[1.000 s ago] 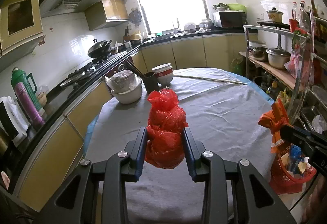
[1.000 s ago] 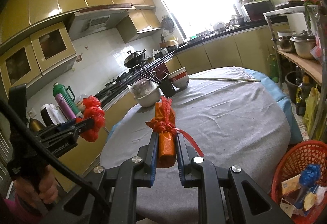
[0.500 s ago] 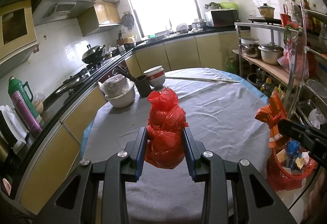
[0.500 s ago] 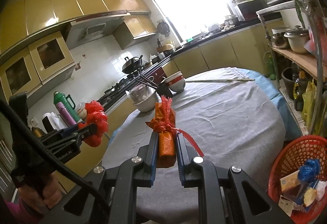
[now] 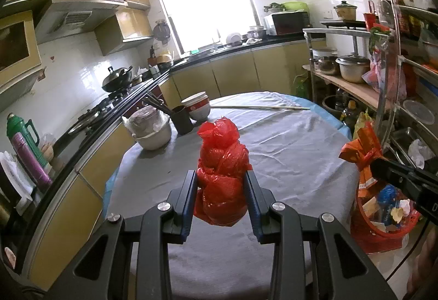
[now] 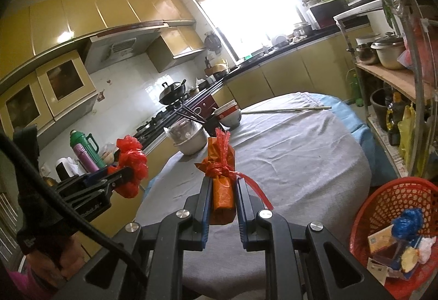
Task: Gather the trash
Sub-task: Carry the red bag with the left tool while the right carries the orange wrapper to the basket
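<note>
I hold a knotted red plastic bag (image 5: 221, 171) between the fingers of my left gripper (image 5: 221, 197); its long axis runs forward along the fingers, with the crumpled tied end pointing away from me. My right gripper (image 6: 222, 200) is closed on an orange wrapped packet (image 6: 221, 176), also lying along the fingers, its red fringe top pointing forward and a red ribbon hanging to the right finger's side. Both bundles are above the near edge of a round table (image 5: 295, 152) under a wrinkled grey cloth. Beyond the fingertips stand a covered white pot (image 5: 152, 130), a dark cup with chopsticks (image 5: 180, 119) and stacked bowls (image 5: 196, 108). To the right of the right fingers, lower down, is a red perforated plastic basket (image 6: 383, 201) holding trash.
</note>
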Demonstrator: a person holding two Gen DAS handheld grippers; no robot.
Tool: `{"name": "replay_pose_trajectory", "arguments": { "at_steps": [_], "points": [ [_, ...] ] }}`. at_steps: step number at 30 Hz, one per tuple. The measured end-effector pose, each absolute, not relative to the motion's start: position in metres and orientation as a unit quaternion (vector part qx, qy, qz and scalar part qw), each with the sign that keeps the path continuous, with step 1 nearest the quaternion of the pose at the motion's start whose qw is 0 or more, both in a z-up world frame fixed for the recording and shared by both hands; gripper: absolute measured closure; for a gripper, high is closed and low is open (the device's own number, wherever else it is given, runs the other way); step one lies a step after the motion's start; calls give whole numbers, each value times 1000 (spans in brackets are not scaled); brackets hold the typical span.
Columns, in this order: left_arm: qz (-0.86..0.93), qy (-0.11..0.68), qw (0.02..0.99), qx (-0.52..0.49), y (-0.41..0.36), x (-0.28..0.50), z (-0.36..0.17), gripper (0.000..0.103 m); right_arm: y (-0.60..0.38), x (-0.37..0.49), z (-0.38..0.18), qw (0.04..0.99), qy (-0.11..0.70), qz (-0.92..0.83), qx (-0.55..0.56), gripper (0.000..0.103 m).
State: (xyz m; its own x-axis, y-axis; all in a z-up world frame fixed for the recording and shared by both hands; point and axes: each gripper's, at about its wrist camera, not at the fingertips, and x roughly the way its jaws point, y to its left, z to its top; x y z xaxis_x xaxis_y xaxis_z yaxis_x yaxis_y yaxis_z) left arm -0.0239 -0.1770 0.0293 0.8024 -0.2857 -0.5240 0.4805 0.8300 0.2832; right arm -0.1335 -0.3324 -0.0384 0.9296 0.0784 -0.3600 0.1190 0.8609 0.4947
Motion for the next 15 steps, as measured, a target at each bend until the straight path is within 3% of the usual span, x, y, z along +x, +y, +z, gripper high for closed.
{"name": "replay_pose_trajectory", "arguments": {
  "at_steps": [15],
  "points": [
    [-230, 234, 919, 217, -203, -38, 25, 67, -351, -159, -44, 943, 190, -35, 271, 85]
  ]
}}
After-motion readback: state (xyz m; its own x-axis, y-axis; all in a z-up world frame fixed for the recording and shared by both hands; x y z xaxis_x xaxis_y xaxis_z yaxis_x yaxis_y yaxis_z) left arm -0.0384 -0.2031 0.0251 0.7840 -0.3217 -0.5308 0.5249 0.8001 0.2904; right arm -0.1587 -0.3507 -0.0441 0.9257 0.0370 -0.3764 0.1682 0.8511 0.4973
